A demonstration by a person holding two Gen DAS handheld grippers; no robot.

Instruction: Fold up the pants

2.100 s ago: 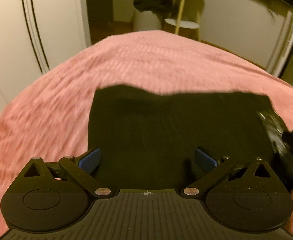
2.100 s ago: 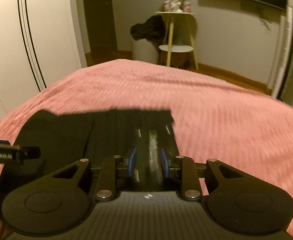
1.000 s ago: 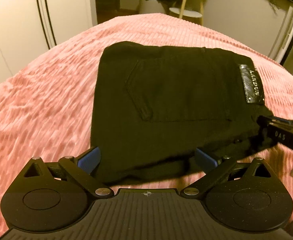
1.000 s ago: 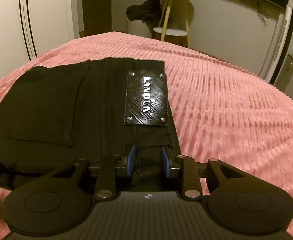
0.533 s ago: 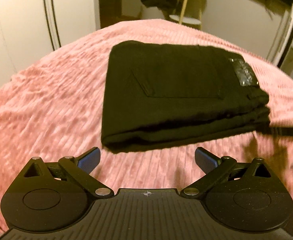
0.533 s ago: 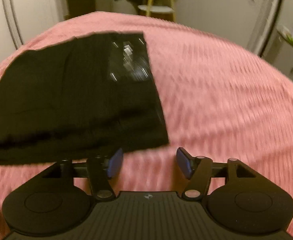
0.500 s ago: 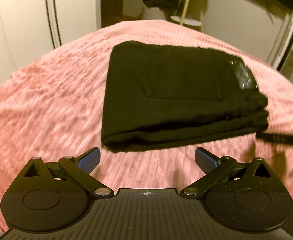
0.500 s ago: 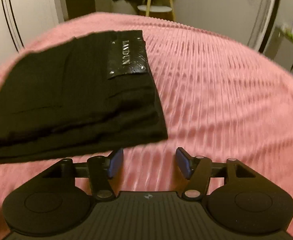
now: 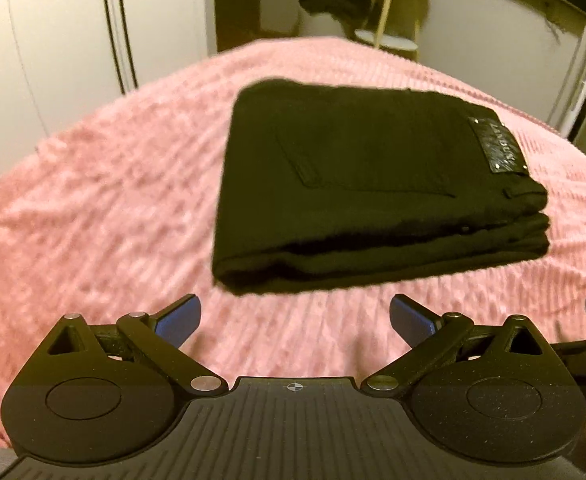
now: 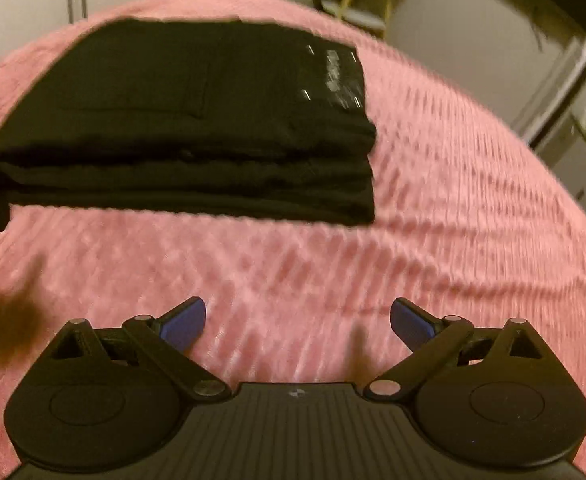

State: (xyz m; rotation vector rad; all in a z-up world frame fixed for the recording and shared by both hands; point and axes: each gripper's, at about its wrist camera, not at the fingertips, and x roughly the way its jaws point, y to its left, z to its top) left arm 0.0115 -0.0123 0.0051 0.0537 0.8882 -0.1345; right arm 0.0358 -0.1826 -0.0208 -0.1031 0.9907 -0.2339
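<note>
Black pants (image 9: 377, 188): folded in a neat stack on the pink blanket (image 9: 93, 208).
Left gripper (image 9: 293, 316): fingers wide apart, holding nothing, near the pants' front edge.
Pants in the right view (image 10: 197, 120): blurry.
Right gripper (image 10: 297, 320): fingers wide apart, over the blanket (image 10: 453, 220), apart from the pants.

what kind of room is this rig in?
Most likely a bedroom. The folded black pants lie on a bed with a pink ribbed bedspread; behind it stand tall white wardrobe doors and a small side table.
</note>
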